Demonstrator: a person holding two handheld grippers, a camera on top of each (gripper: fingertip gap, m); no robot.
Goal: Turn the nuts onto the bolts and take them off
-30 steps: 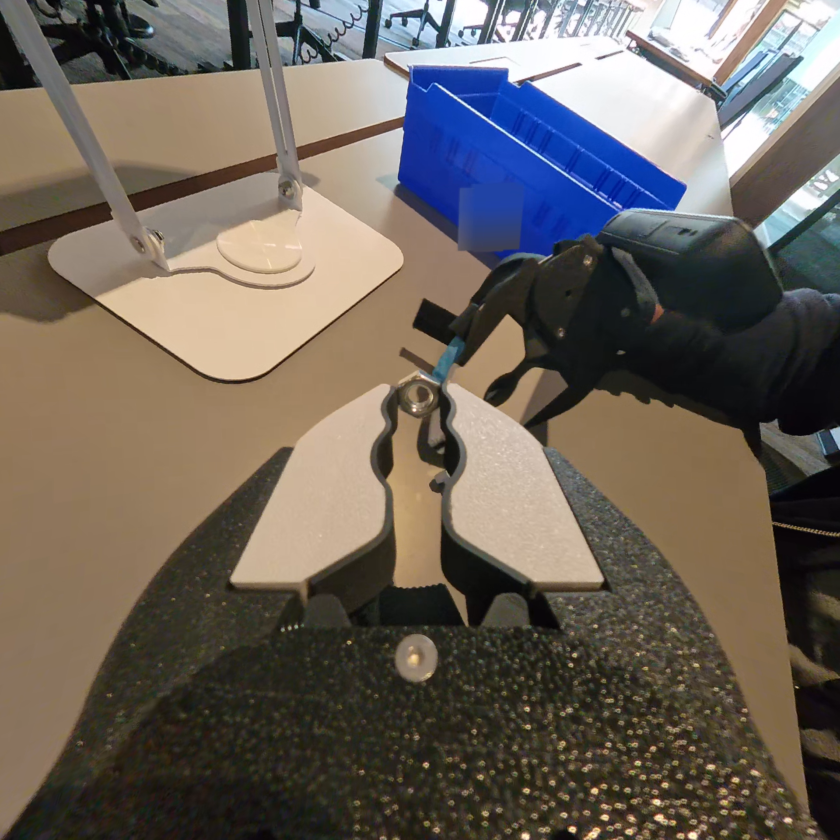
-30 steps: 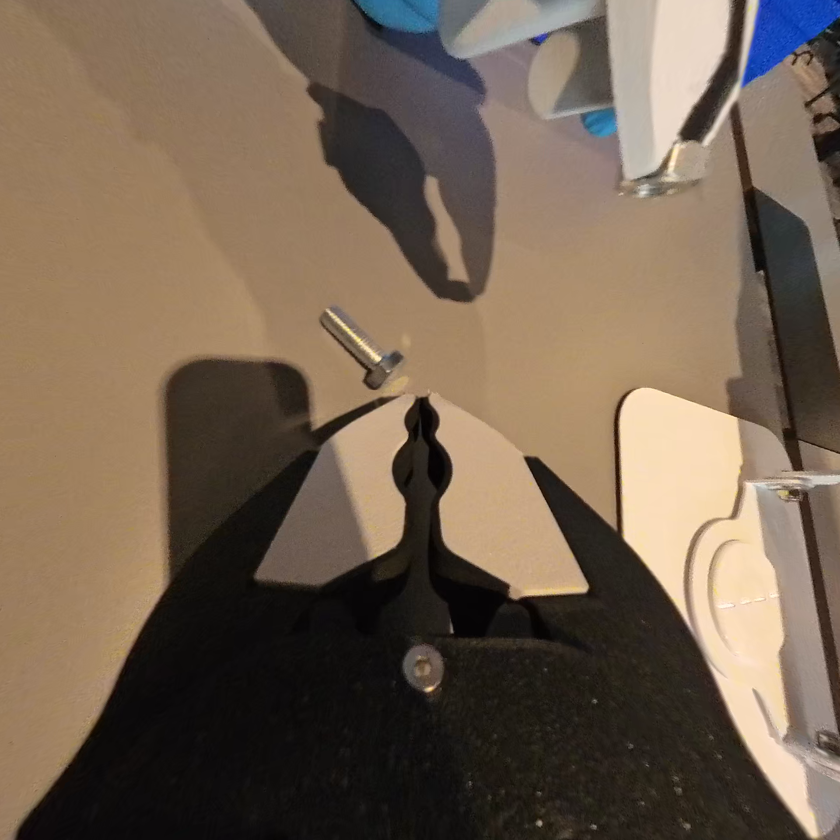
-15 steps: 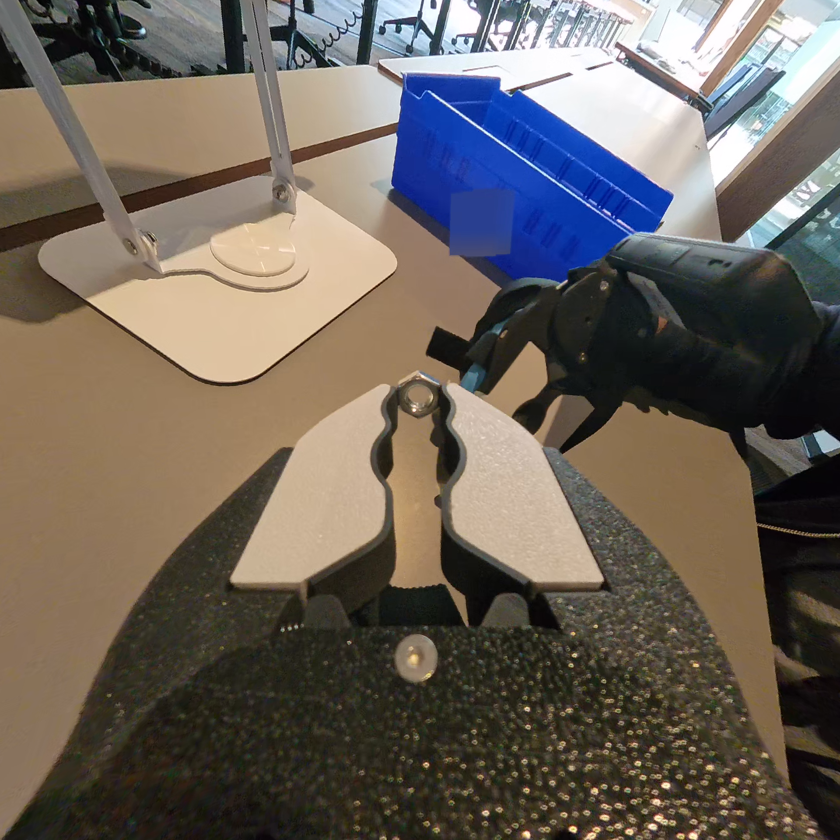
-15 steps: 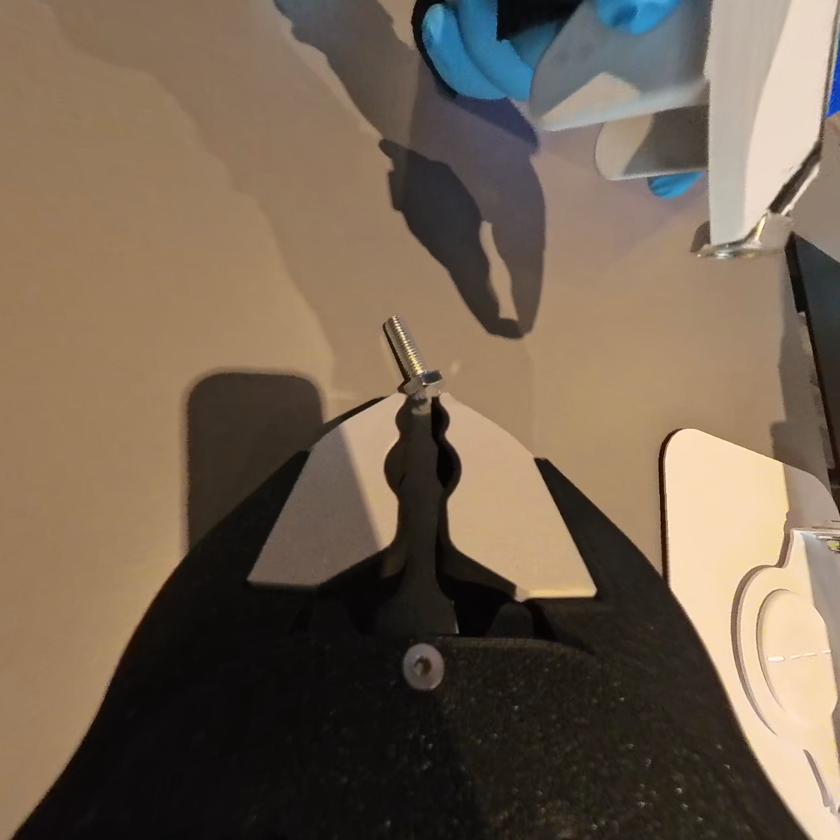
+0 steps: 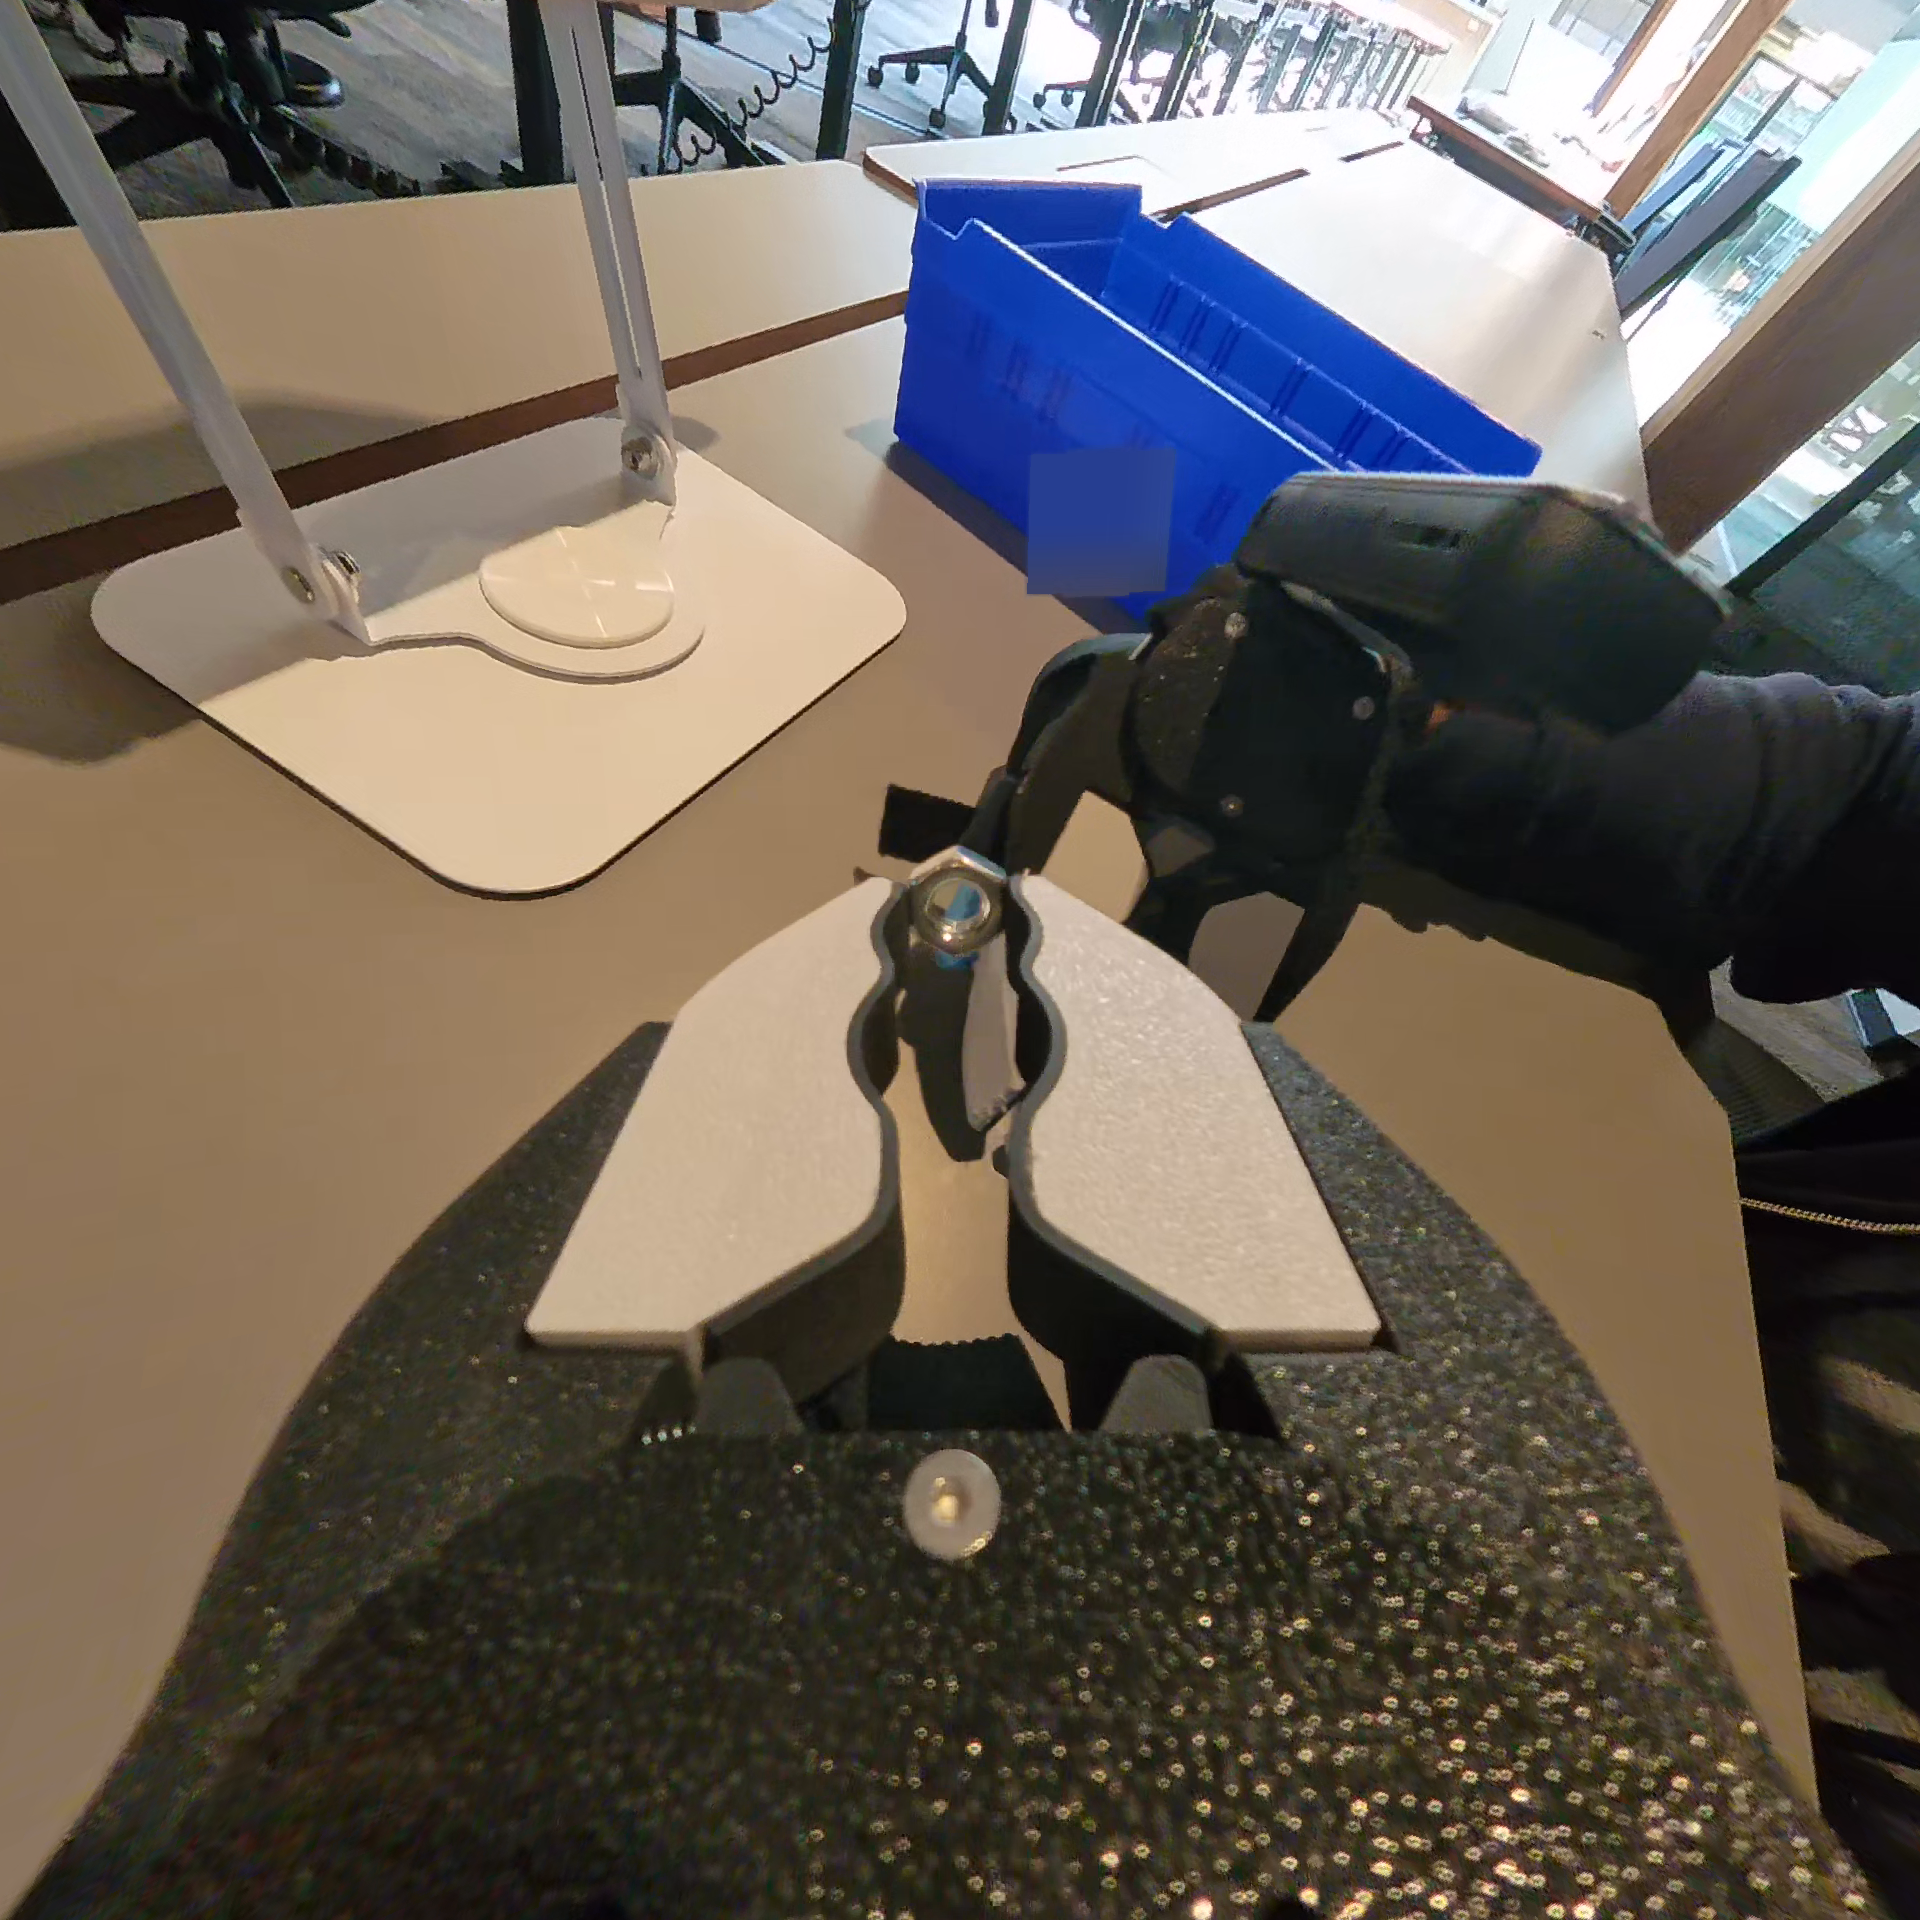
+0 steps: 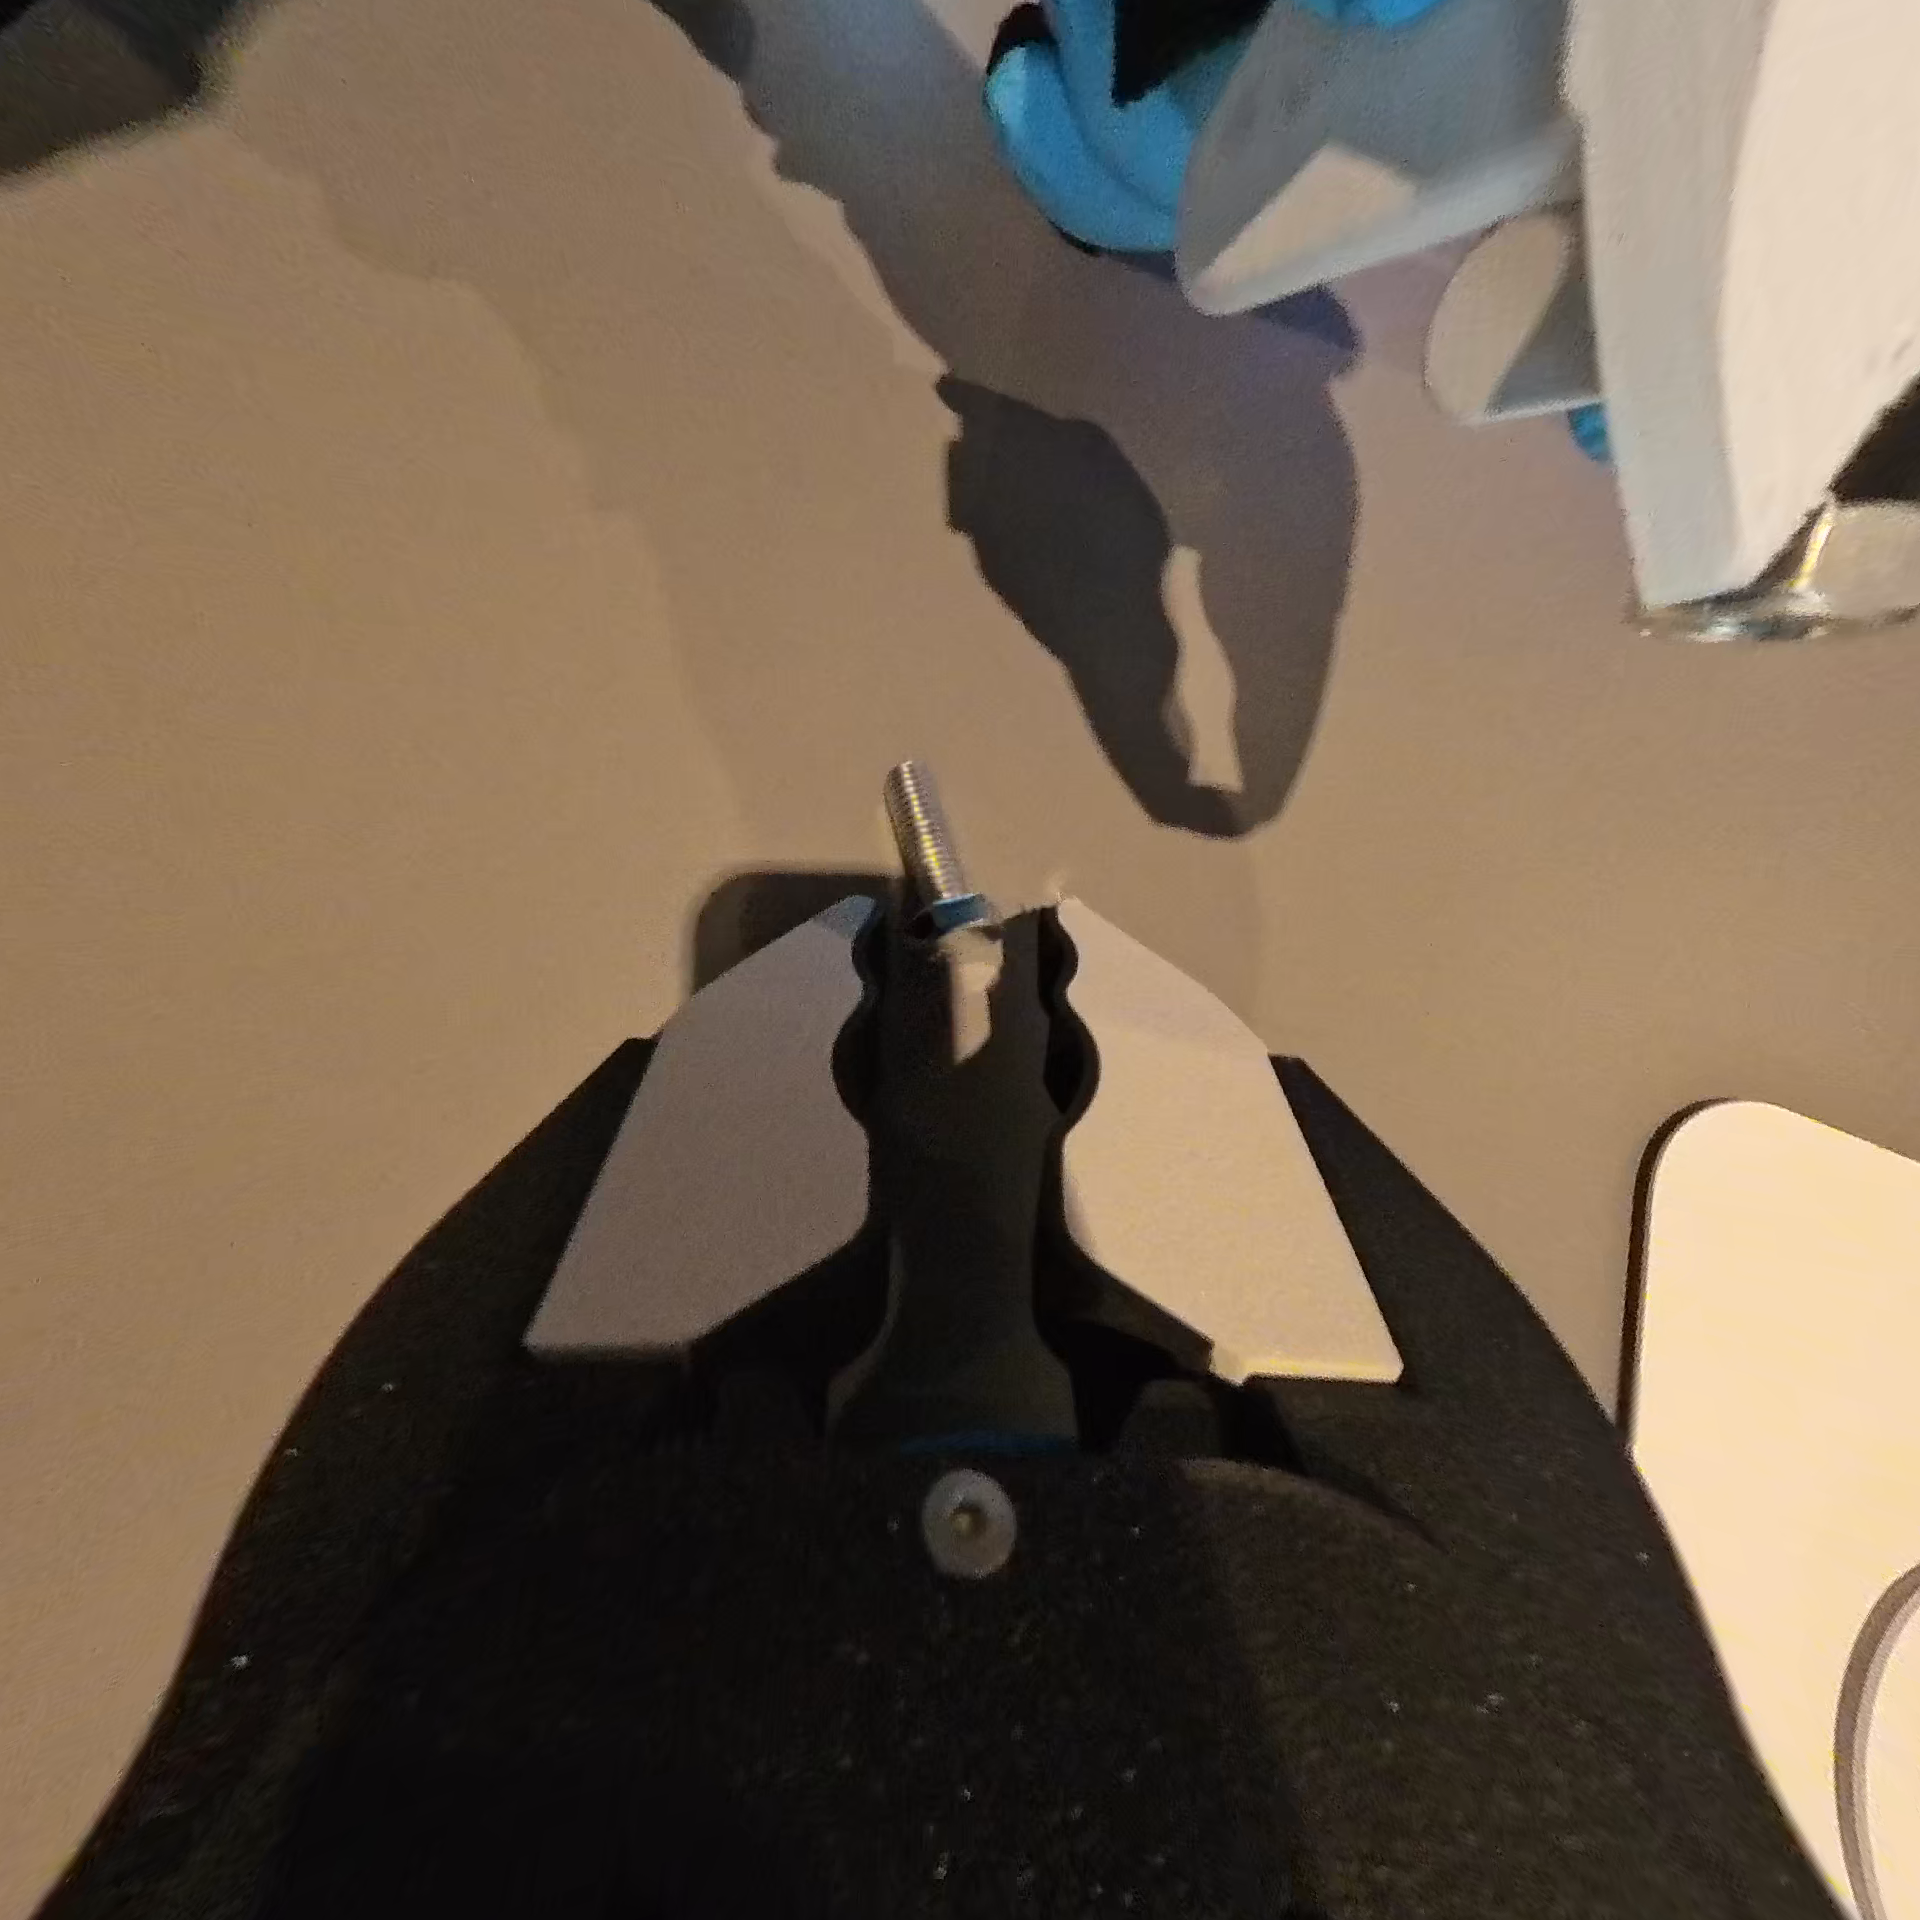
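Observation:
My left gripper (image 5: 954,906) is shut on a silver hex nut (image 5: 954,916) and holds it above the tan table (image 5: 312,1039). My right gripper (image 6: 961,920) points down at the table with its jaws apart. The hex head of a silver bolt (image 6: 925,842) lies between its tips, with the threaded shaft pointing away. I cannot tell whether the pads touch the head. In the left wrist view the black right gripper (image 5: 992,842) is just behind the nut, held by a dark-gloved hand. In the right wrist view the left gripper's white finger (image 6: 1745,312) and the nut (image 6: 1787,608) are at the upper right.
A blue plastic bin (image 5: 1195,364) stands at the back right of the table. A white lamp base (image 5: 499,665) with two white arms sits at the back left; its corner also shows in the right wrist view (image 6: 1787,1351). A blue-gloved hand (image 6: 1091,156) holds the left gripper.
My right gripper was shut beside the slanted bolt; it has opened and moved forward so the bolt head sits between its tips. The left gripper still holds the nut, now closer to the right gripper.

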